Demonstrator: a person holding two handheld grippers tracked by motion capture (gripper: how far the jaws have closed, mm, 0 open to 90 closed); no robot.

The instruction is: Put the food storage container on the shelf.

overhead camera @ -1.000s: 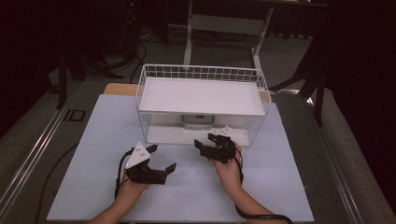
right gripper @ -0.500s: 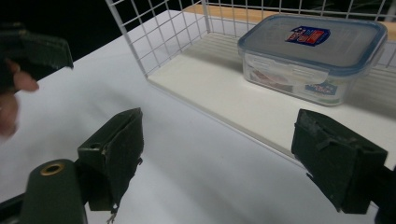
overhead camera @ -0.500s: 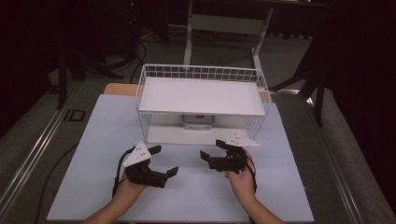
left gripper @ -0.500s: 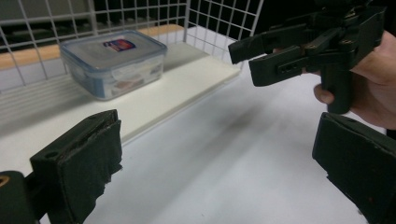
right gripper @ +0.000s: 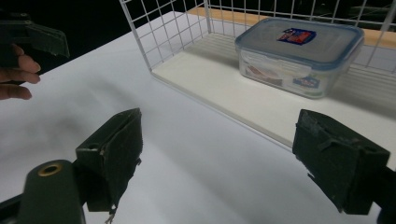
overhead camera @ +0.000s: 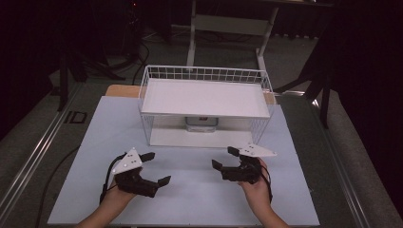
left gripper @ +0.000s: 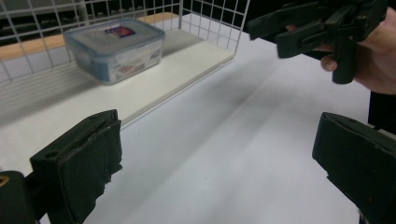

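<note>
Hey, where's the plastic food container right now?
The food container sits on the lower shelf of the white wire rack, toward the back middle in the high view, beyond both grippers.

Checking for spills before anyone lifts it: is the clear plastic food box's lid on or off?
On. The clear plastic food box has its blue-rimmed lid flat on top, inside the white wire rack.

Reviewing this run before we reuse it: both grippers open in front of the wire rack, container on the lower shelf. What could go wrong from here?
1. The container sits under the rack's upper shelf; a gripper reaching in could knock the shelf or snag the wire mesh.
2. Its lid is smooth and rounded; the right gripper may slip off it.
3. The left gripper is close by; both reaching in could collide.
</note>
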